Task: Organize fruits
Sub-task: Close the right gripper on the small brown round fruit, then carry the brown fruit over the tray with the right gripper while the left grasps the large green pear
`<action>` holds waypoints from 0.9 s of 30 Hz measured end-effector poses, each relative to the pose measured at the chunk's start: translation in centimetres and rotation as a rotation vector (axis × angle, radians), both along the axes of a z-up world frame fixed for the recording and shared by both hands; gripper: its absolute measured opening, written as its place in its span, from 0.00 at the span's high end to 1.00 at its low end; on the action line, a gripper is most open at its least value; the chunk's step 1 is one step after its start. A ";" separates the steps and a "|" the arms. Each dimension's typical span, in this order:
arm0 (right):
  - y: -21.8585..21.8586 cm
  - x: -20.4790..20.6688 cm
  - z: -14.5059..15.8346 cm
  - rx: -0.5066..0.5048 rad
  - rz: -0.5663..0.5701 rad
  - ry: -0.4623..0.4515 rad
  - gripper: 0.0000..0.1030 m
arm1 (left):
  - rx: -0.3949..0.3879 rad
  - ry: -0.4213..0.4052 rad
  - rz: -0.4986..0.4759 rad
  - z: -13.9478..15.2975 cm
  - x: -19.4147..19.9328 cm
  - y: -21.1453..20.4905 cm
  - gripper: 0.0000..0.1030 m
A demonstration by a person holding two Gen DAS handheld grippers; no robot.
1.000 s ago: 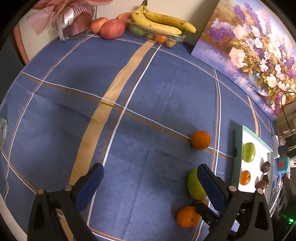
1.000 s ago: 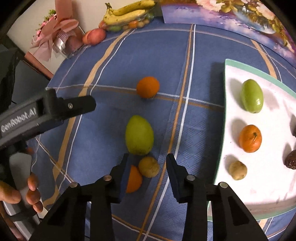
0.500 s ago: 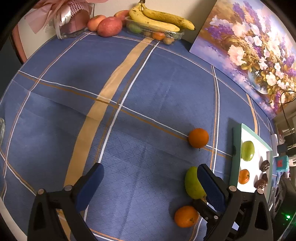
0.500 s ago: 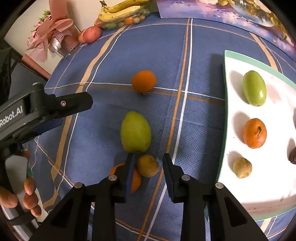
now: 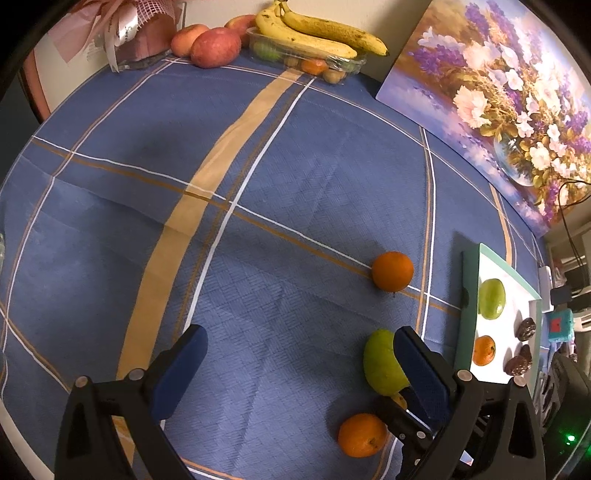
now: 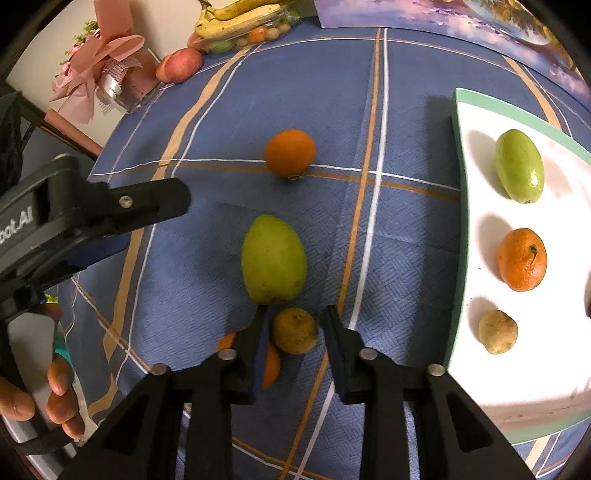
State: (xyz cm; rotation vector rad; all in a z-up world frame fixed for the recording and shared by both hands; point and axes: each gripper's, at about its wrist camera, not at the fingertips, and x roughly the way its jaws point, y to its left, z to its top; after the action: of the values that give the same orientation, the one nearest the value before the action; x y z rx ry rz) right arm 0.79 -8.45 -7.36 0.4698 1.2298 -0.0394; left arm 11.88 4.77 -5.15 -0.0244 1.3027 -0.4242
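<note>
On the blue cloth lie a green mango (image 6: 273,258), an orange (image 6: 290,152) beyond it, a small yellow-brown fruit (image 6: 294,330) and a second orange (image 6: 271,363) partly behind my finger. My right gripper (image 6: 297,325) is open, its fingers on either side of the small fruit, with a gap on the right side. The white tray (image 6: 480,376) at right holds a green fruit (image 6: 519,166), an orange (image 6: 521,259) and a small brown fruit (image 6: 497,331). My left gripper (image 5: 295,354) is wide open and empty over the cloth, left of the mango (image 5: 382,363).
At the table's far edge are bananas (image 5: 317,33) on a clear box of fruit, red apples (image 5: 214,46) and a pink bouquet (image 6: 99,70). A flower painting (image 5: 491,92) leans at the back right. Dark fruits (image 5: 524,328) sit on the tray's far side.
My right gripper has moved forward and its fingers have narrowed around the small yellow-brown fruit. My left gripper has drifted slightly and stays wide open.
</note>
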 end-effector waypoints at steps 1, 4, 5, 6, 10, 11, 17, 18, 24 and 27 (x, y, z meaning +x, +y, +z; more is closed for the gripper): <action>0.0 0.0 0.1 -0.006 0.001 -0.002 0.74 | -0.001 0.000 -0.001 0.0 0.0 -0.1 0.01; -0.4 -0.2 0.3 -0.002 -0.008 -0.009 0.74 | -0.008 0.001 -0.003 0.1 -0.1 -0.2 0.01; -0.6 -0.3 0.5 -0.001 -0.014 -0.015 0.74 | -0.011 0.003 -0.001 0.1 -0.1 -0.2 0.02; -0.8 -0.5 0.7 -0.002 -0.020 -0.021 0.74 | -0.014 0.005 -0.001 0.1 -0.1 -0.3 0.02; -2.0 -1.2 2.2 -0.038 -0.059 -0.059 0.74 | -0.049 0.032 -0.019 0.0 -0.5 -0.9 0.05; -2.4 -1.3 2.5 -0.039 -0.069 -0.069 0.74 | -0.060 0.041 -0.025 -0.1 -0.5 -1.1 0.06; -5.2 -2.9 4.1 -0.088 -0.153 -0.107 0.74 | -0.122 0.109 -0.067 -0.8 -1.4 -2.8 0.16; -5.7 -3.2 4.3 -0.092 -0.170 -0.112 0.74 | -0.125 0.117 -0.072 -0.9 -1.5 -3.1 0.18; -8.6 -4.8 5.4 -0.102 -0.254 -0.141 0.74 | -0.103 0.144 -0.104 -1.6 -2.1 -4.5 0.41; -9.3 -5.3 5.8 -0.103 -0.275 -0.148 0.74 | -0.098 0.151 -0.117 -1.8 -2.4 -5.1 0.48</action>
State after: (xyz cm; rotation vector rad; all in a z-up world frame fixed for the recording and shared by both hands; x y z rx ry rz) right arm -4.50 -17.72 -1.57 0.5399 1.0062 -0.2961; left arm 9.48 -0.29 -6.95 -0.0637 1.4359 -0.5956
